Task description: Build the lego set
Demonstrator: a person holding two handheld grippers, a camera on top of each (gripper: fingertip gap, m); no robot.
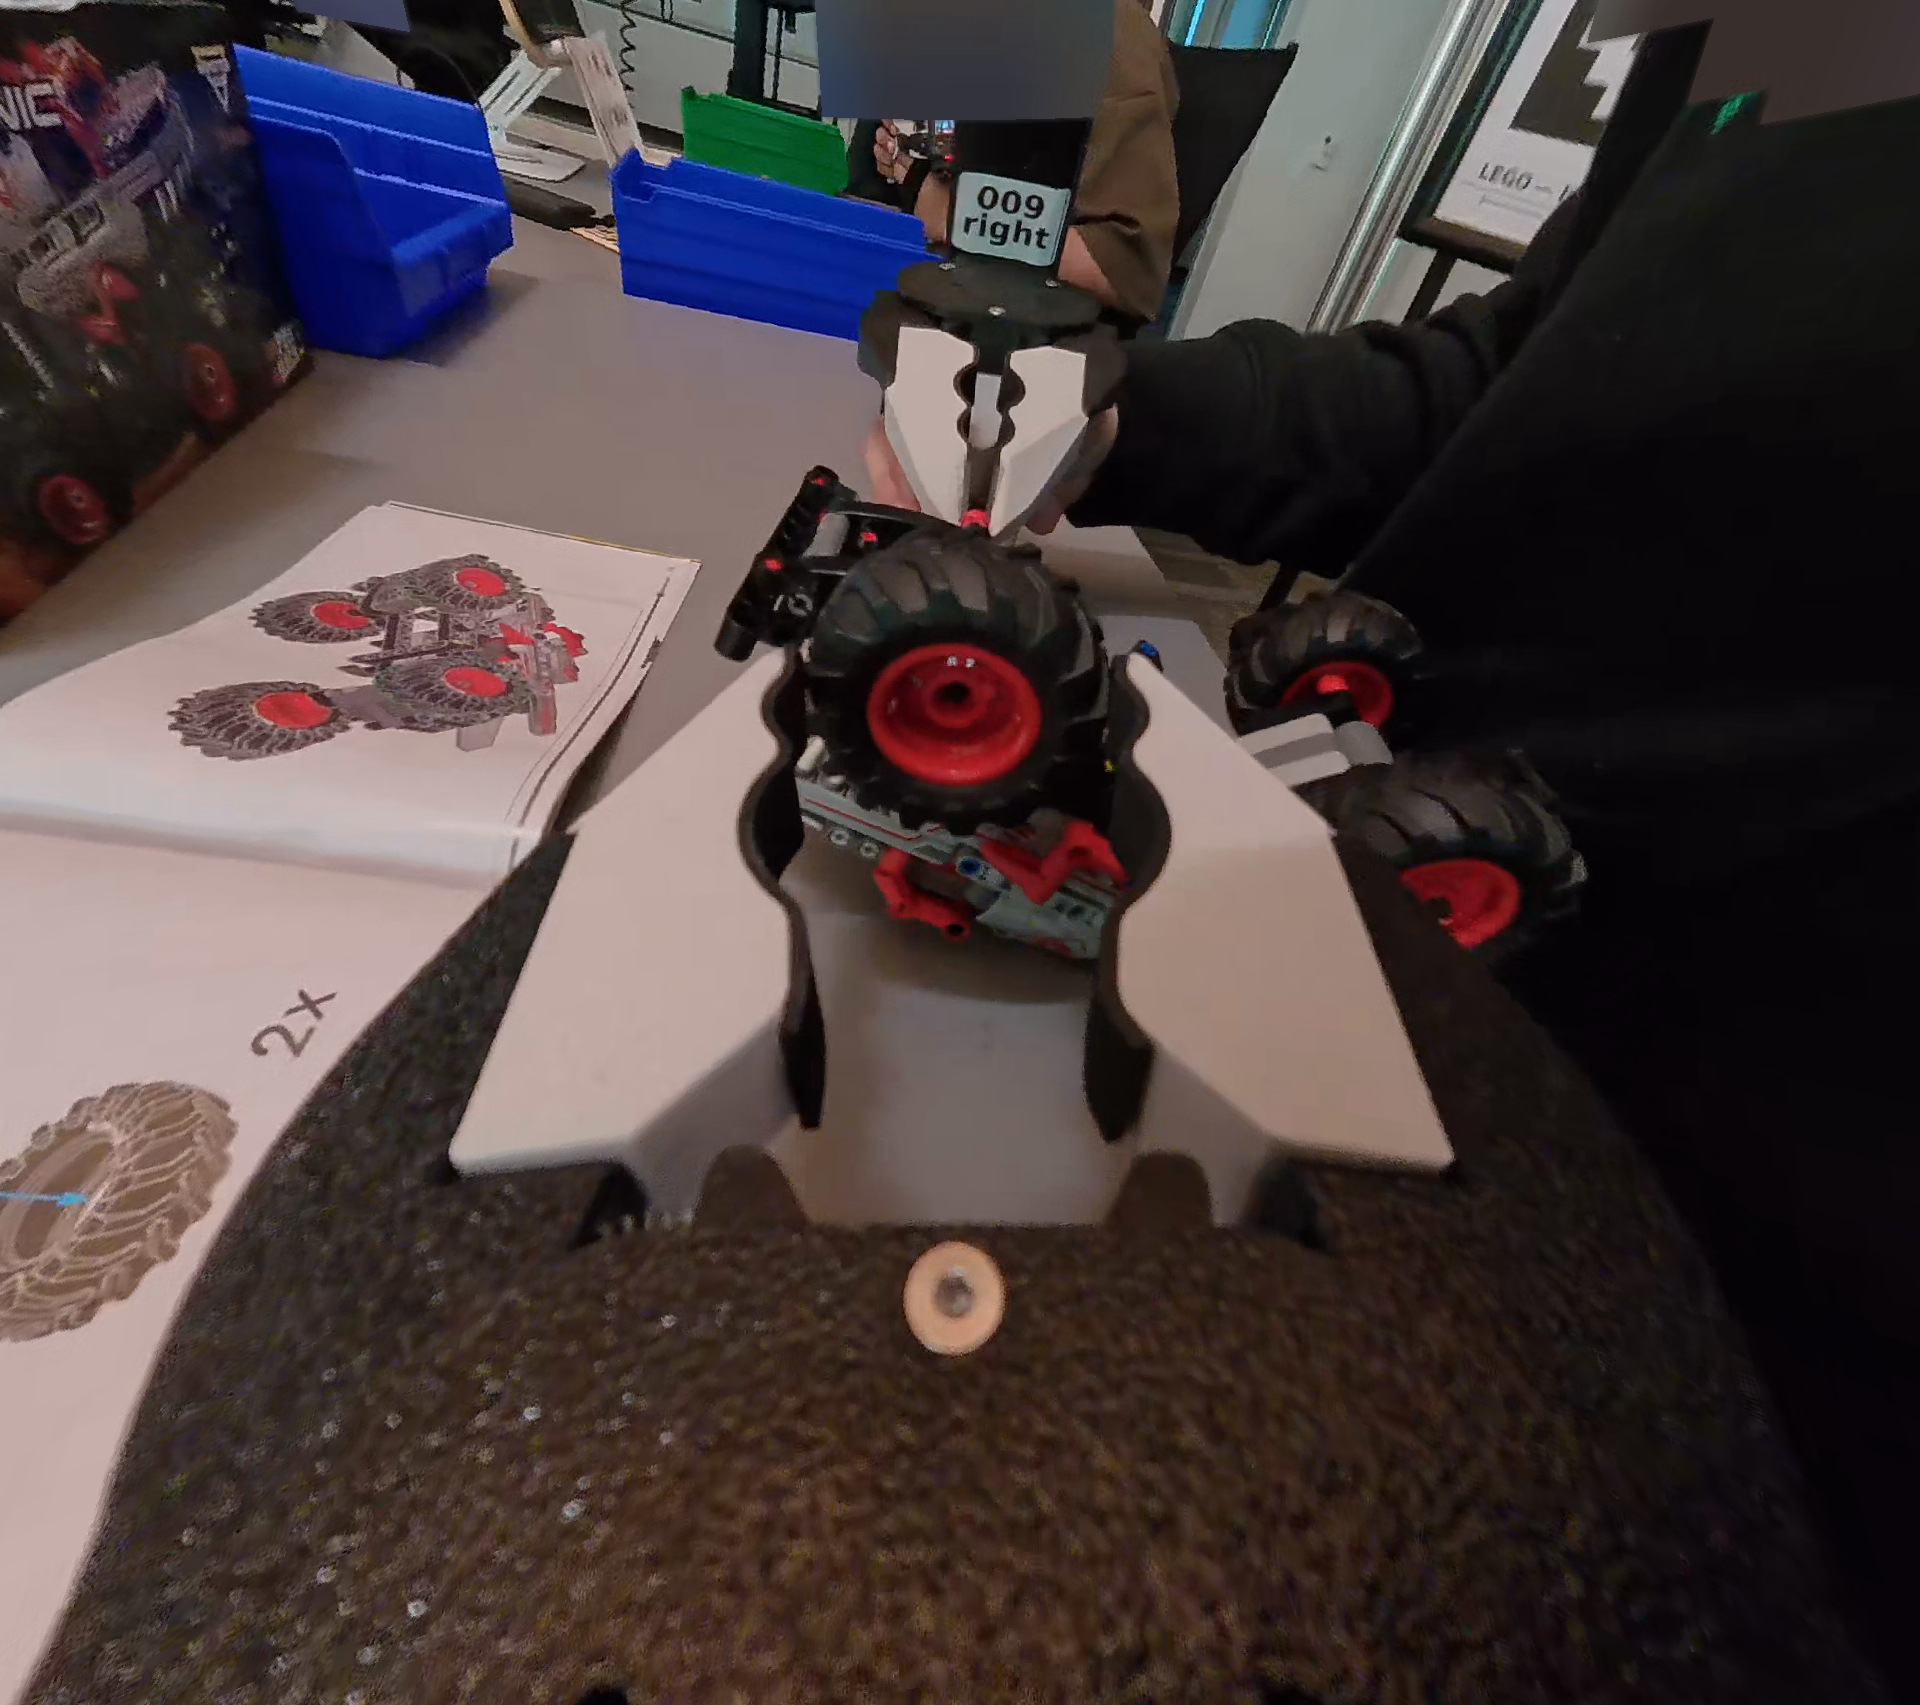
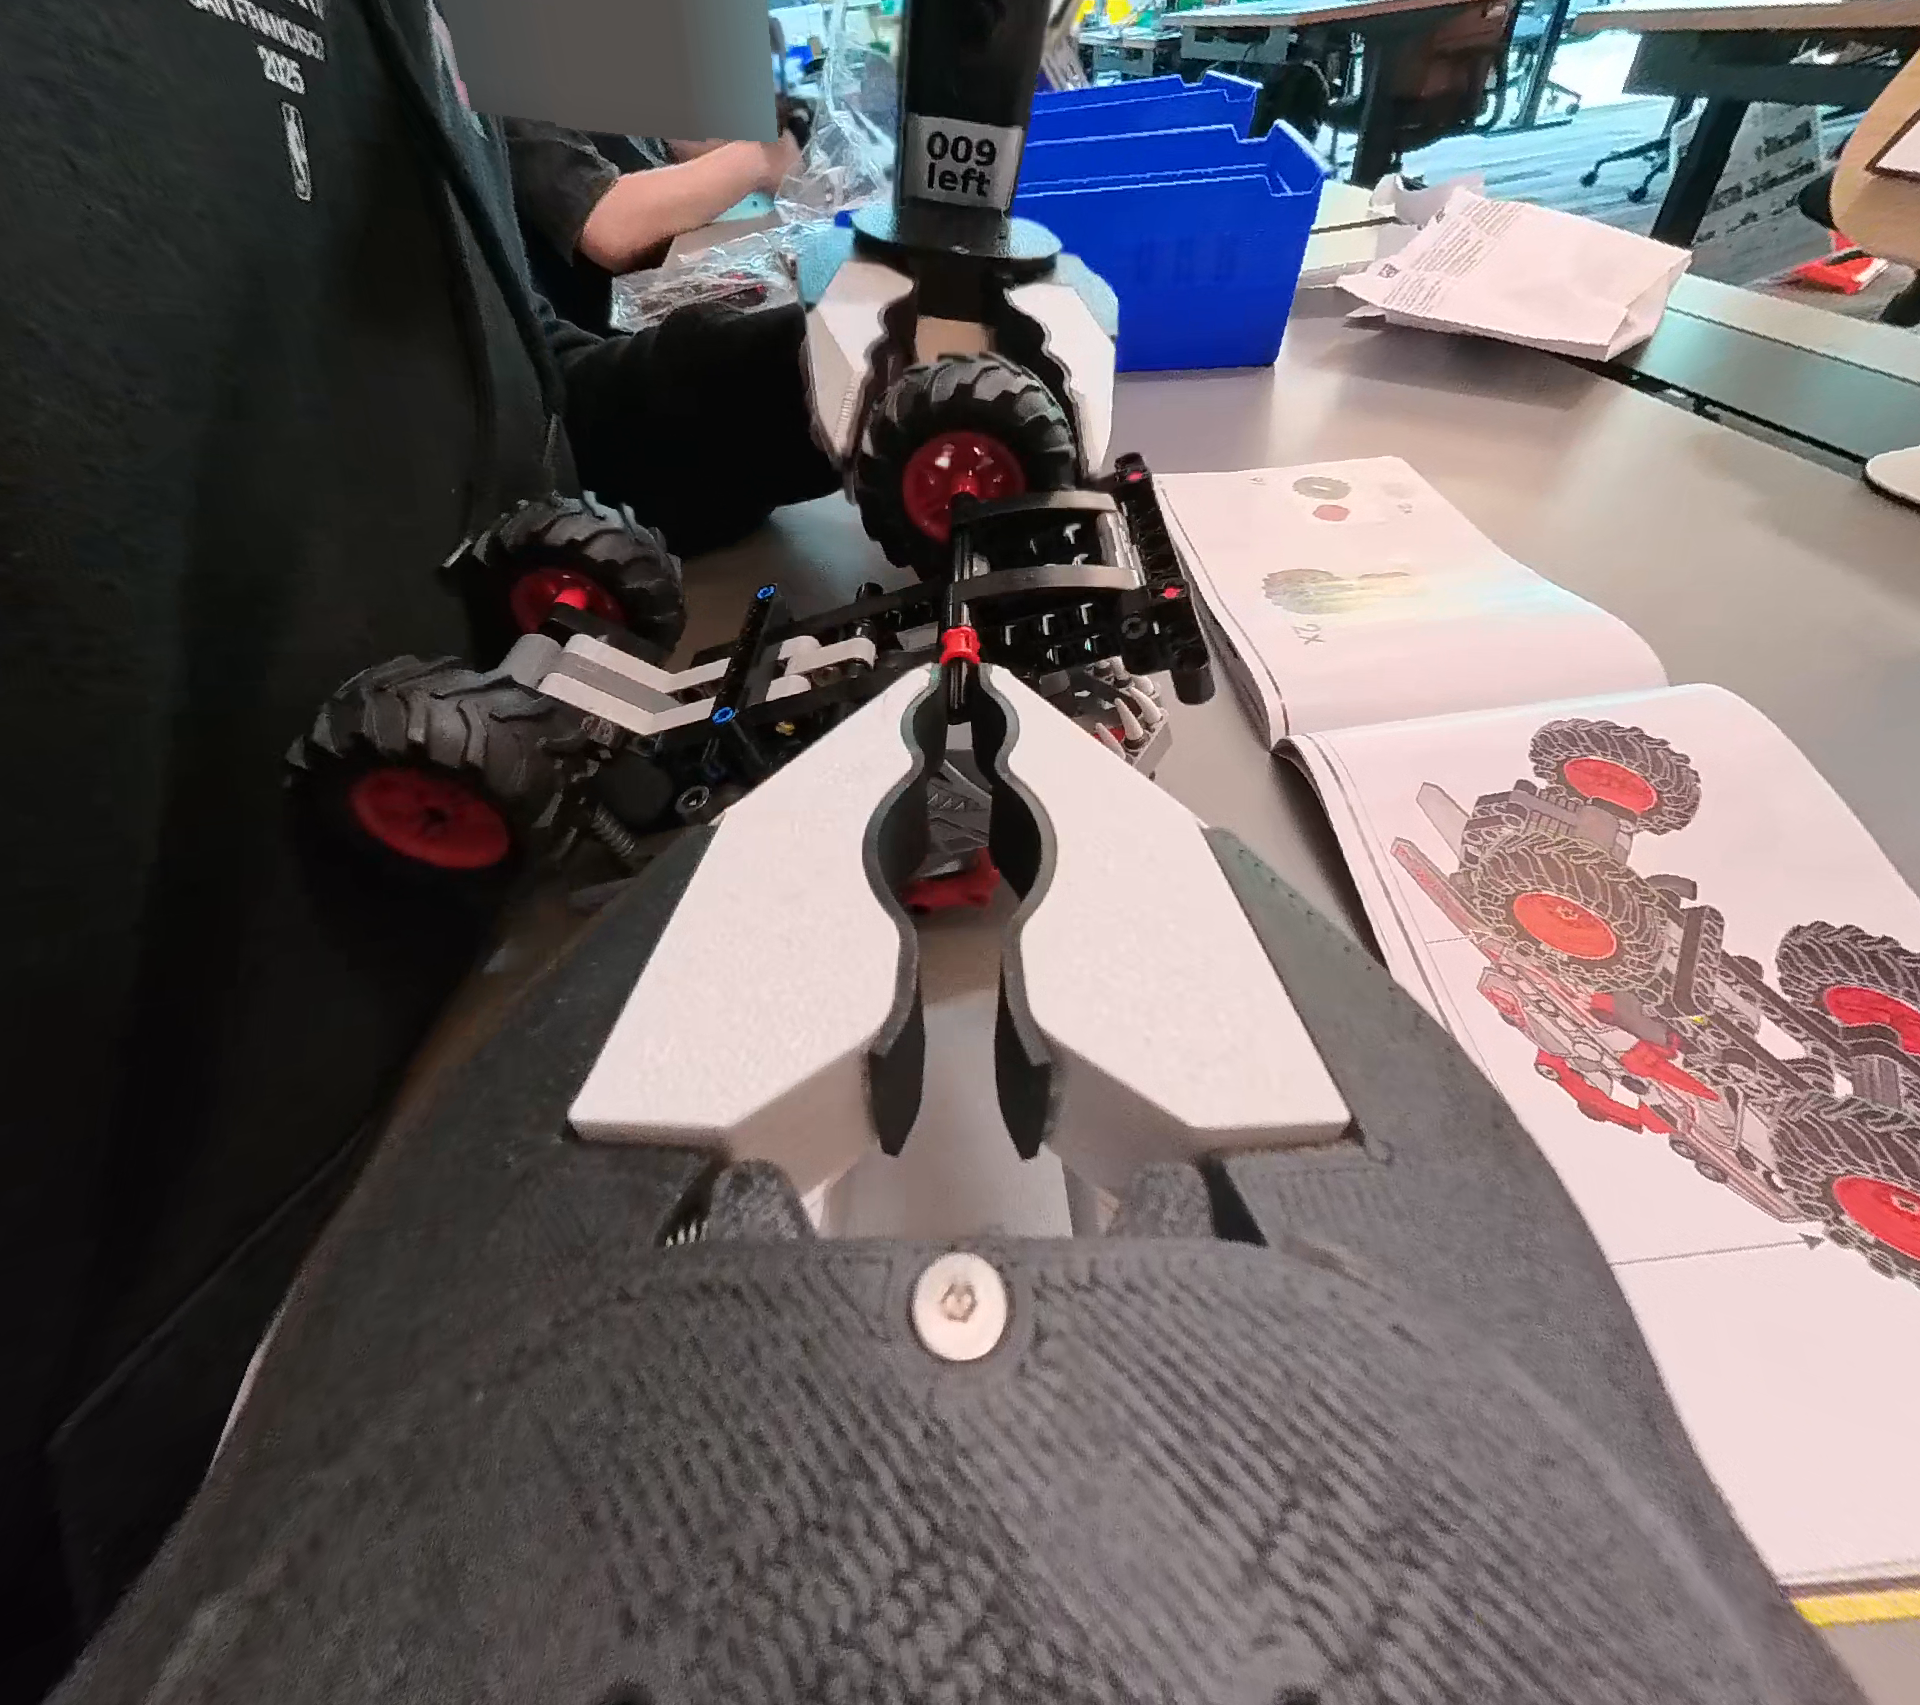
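The lego truck (image 2: 790, 668) lies tipped on the grey table (image 1: 582, 408), held between the two grippers. The left gripper (image 1: 951, 720) has its jaws spread wide around one black tyre with a red hub (image 1: 954, 715), the pads pressing the tread on both sides. The right gripper (image 2: 958, 689) stands opposite with its jaws drawn narrow, the tips pinched on the thin black axle (image 2: 956, 595) just beside a small red bushing (image 2: 957, 643). That axle runs through the black frame to the wheel in the left gripper. Two more wheels (image 2: 426, 808) sit at the truck's other end, near a person's dark sleeve (image 1: 1299, 419). An open instruction booklet (image 2: 1558, 876) lies just beside the truck. Farther off stand blue bins (image 1: 384, 201) and the set's box (image 1: 114, 263).
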